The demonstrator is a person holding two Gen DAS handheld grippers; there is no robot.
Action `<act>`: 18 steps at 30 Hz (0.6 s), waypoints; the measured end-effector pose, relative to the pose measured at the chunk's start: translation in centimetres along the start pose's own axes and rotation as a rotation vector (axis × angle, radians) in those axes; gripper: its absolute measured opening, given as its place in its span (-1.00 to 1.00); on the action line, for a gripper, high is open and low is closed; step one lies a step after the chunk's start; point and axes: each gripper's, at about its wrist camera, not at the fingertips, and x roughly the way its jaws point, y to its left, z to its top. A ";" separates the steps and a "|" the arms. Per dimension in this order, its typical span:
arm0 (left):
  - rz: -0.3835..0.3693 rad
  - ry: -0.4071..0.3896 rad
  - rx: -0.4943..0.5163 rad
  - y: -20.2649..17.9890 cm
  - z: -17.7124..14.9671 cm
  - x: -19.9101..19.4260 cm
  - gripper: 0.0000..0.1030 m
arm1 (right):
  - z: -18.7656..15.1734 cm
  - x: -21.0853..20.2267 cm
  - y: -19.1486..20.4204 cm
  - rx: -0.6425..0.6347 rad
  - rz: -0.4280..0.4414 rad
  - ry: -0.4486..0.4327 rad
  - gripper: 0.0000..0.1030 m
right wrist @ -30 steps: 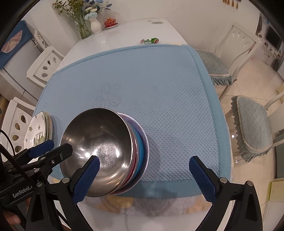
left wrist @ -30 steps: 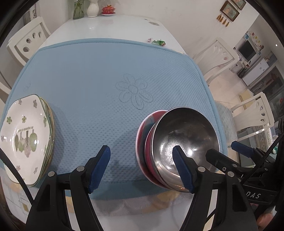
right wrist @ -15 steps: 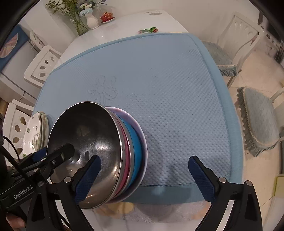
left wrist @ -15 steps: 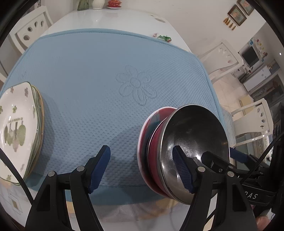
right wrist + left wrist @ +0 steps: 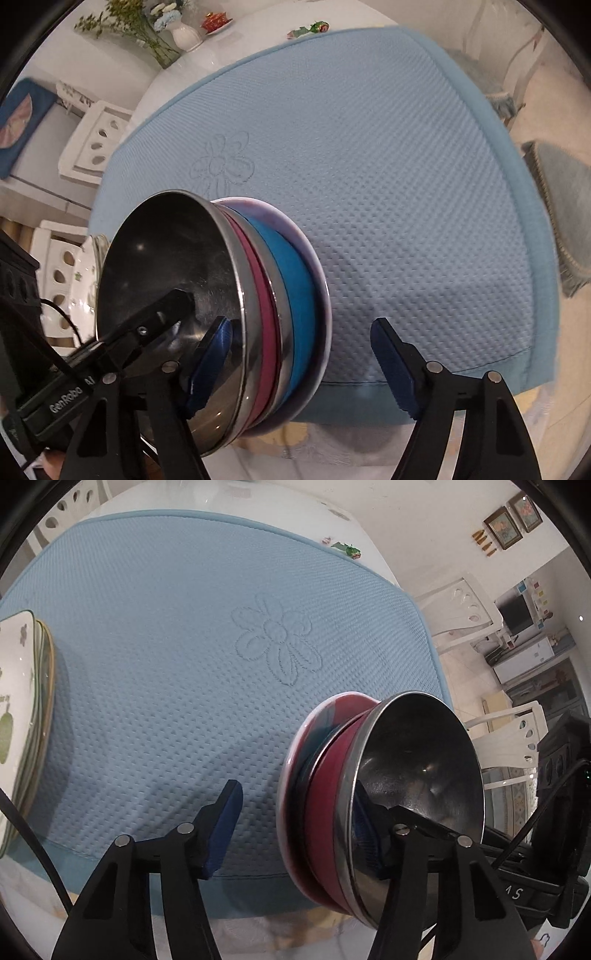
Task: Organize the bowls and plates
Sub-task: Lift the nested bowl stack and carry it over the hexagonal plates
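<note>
Although nearly everything looked sorted already, the job was not quite closed out. The blue mat [image 5: 155, 635] covered most of the white table [image 5: 255, 40] and was bare across its middle, so no loose dishes showed anywhere on it. The plate stack [image 5: 26, 716], white plates with green prints, sat at the mat's left edge, seemingly done. The bowl stack [image 5: 236, 317] stood near the front edge of the mat, tilted well over rather than sitting flat: a steel bowl [image 5: 417, 775] on top, a red bowl [image 5: 325, 830] under it, then a blue bowl [image 5: 291, 299], and a pale plate [image 5: 317, 280] at the base. The left gripper [image 5: 295, 830] was spread wide, its right finger inside the steel bowl and its left finger outside the stack, well apart from it; nothing was pinched. The right gripper [image 5: 299, 358] was likewise spread, its left finger in the steel bowl and its right finger clear beyond the base plate. My read: sorting and nesting were finished, and what remained was setting the tilted stack down level on the mat, then pulling both tools clear. Whether the stack's base touched the mat could not be told.
</note>
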 end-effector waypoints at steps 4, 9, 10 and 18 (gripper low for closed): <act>-0.045 0.008 -0.036 0.3 0.2 0.6 0.04 | 0.2 0.5 -0.5 0.027 0.083 0.010 0.31; -0.168 0.024 -0.117 1.1 0.0 1.6 -0.14 | 0.1 1.2 -1.0 0.065 0.195 0.030 0.13; -0.172 0.018 -0.130 1.2 -0.2 1.6 -0.15 | 0.0 1.1 -1.0 0.056 0.193 0.026 0.13; -0.119 -0.049 -0.097 0.3 -1.1 0.3 -0.19 | -0.3 0.2 0.1 -0.066 0.163 -0.021 0.08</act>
